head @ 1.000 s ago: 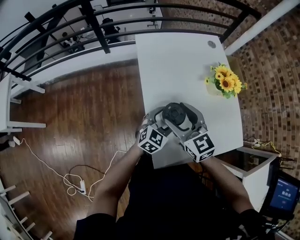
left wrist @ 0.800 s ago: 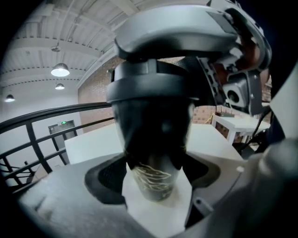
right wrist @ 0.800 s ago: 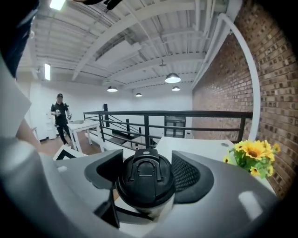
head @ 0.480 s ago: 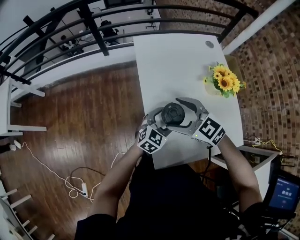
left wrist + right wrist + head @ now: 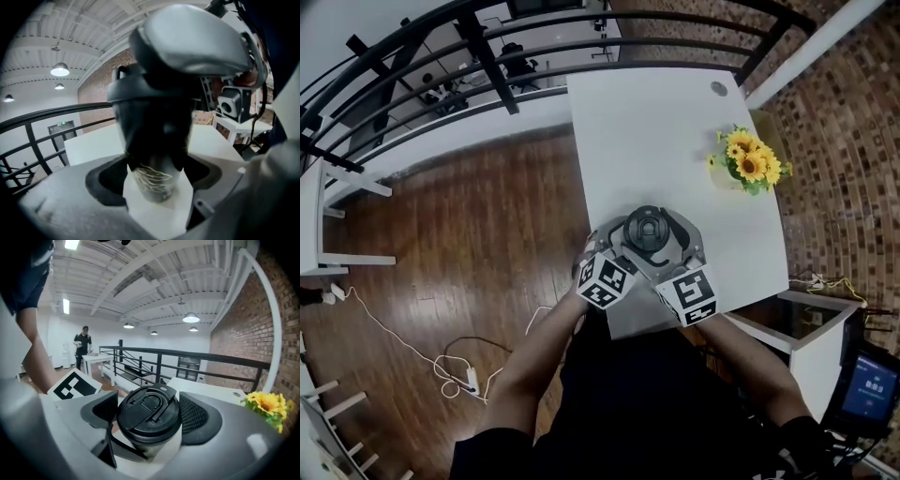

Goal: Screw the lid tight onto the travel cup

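Two grippers are meeting around one travel cup (image 5: 153, 183). The cup is standing upright on the near part of the white table (image 5: 656, 141), close to the near edge. Its black lid (image 5: 647, 230) is sitting on top of it.

The left gripper (image 5: 152, 176) is coming in from the near left side and is reaching low. Its two pads (image 5: 105, 176) are pressing on the dark band around the cup's body, one on each side, so it is holding the cup in place.

The right gripper (image 5: 149, 414) is coming in from the near right side and is reaching higher, at the level of the lid. Its jaws are standing wide apart with the lid between them. The black pads (image 5: 198, 416) are sitting just beside the lid's rim and are not squeezing it. The flip tab on the lid is lying flat.

Some sunflowers (image 5: 748, 161) are standing on the right side of the table, farther away than the cup and well apart from it. A brown wooden floor (image 5: 469, 244) is showing to the left of the table. A black railing (image 5: 487, 56) is running along the far side.
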{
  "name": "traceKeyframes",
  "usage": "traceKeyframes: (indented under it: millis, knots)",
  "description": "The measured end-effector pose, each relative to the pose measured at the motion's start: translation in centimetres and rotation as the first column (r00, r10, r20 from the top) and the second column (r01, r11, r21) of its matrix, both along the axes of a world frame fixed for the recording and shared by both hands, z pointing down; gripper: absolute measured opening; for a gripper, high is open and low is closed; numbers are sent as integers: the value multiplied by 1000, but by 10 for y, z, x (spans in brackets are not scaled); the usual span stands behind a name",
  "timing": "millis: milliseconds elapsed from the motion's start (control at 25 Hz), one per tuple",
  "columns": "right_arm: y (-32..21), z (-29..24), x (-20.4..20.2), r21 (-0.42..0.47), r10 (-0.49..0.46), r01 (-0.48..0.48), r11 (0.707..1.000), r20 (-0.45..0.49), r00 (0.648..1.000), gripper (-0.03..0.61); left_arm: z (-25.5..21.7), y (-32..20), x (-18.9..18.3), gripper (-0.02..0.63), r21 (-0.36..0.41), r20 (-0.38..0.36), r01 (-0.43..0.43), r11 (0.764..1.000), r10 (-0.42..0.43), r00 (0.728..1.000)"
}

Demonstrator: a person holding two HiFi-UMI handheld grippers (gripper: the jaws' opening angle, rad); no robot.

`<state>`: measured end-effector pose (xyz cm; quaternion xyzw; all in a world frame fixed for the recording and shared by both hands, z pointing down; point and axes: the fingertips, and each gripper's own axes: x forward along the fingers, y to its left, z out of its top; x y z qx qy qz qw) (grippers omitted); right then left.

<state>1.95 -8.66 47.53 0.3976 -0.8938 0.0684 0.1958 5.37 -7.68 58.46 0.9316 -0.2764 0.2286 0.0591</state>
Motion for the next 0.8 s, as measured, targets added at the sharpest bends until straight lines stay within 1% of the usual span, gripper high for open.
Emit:
traceKeyframes:
  millis: [120,200,280,560,680,800]
  knots:
    - [-2,3,5,0,146,-146,989,9,989,412,2,-1,1,374,-2,7,-1,1000,1,1000]
    - [-4,3,7,-1,203,-203,979,12,979,411,3,-2,3,374,-4,11,-6,1000,6,1000]
    - [-6,4,8,-11,234,-234,972,7,972,411,3,-2,3,374,-5,14,-8,1000,8,1000]
    - [-6,7,9,-21,296,-296,955,-8,955,411,5,-3,3,376,-9,39,26,1000,-26,999]
    - [-4,4,6,-26,294,-294,955,-9,956,411,3,-2,0,377,8,57,60,998,-61,997]
    - [-4,4,4,-18,258,-258,966,5,966,413,4,-2,0,380,9,49,67,998,-67,997]
